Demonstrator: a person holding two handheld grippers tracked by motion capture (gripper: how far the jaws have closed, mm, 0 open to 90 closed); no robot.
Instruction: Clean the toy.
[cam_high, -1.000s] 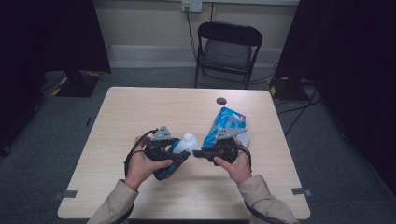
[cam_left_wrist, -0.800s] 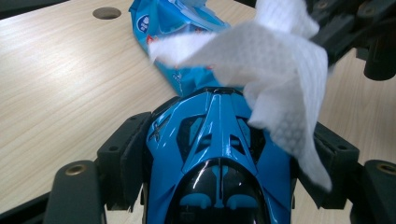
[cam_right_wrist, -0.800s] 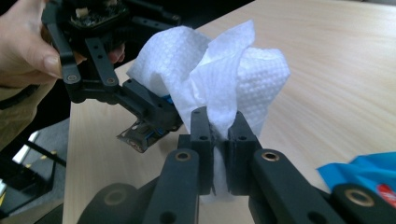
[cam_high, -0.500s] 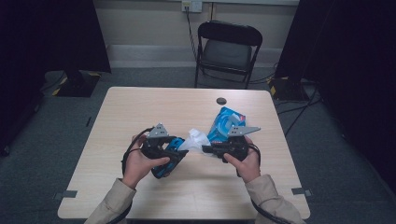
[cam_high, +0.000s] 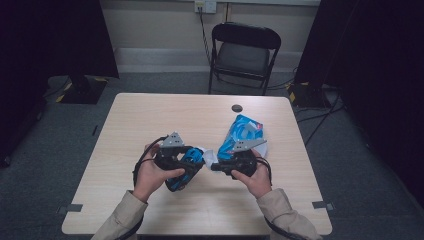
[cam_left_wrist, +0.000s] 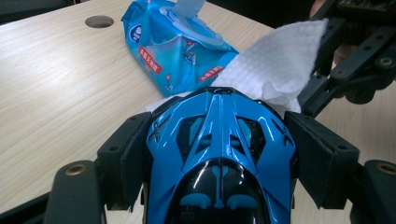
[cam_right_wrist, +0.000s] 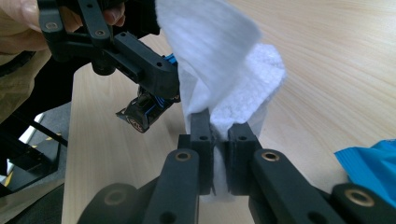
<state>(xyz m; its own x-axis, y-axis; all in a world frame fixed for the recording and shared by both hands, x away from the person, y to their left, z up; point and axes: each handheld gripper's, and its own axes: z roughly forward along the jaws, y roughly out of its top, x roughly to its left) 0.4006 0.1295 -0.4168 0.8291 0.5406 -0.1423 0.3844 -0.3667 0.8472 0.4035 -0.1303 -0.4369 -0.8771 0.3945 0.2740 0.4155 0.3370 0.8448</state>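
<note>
A glossy blue toy car (cam_left_wrist: 219, 154) sits clamped between the pads of my left gripper (cam_left_wrist: 219, 158), its nose pointing away from the camera. In the high view the car (cam_high: 182, 167) is held above the table's middle by my left gripper (cam_high: 187, 162). My right gripper (cam_right_wrist: 219, 154) is shut on a white wet wipe (cam_right_wrist: 224, 70), whose loose end drapes against the car's front. From above, that right gripper (cam_high: 212, 166) meets the car from the right, with the wipe (cam_high: 206, 156) between them. The wipe (cam_left_wrist: 280, 65) rises behind the car's nose.
A blue pack of wet wipes (cam_high: 242, 132) lies on the wooden table (cam_high: 150, 120) behind the right hand, its flap raised (cam_left_wrist: 187, 7). A round cable hole (cam_high: 237, 108) marks the table's far side. A black folding chair (cam_high: 242, 50) stands beyond it.
The right gripper with the wipe has shifted a little against the car, and the car has tilted slightly in the left gripper. The pack has stayed put.
</note>
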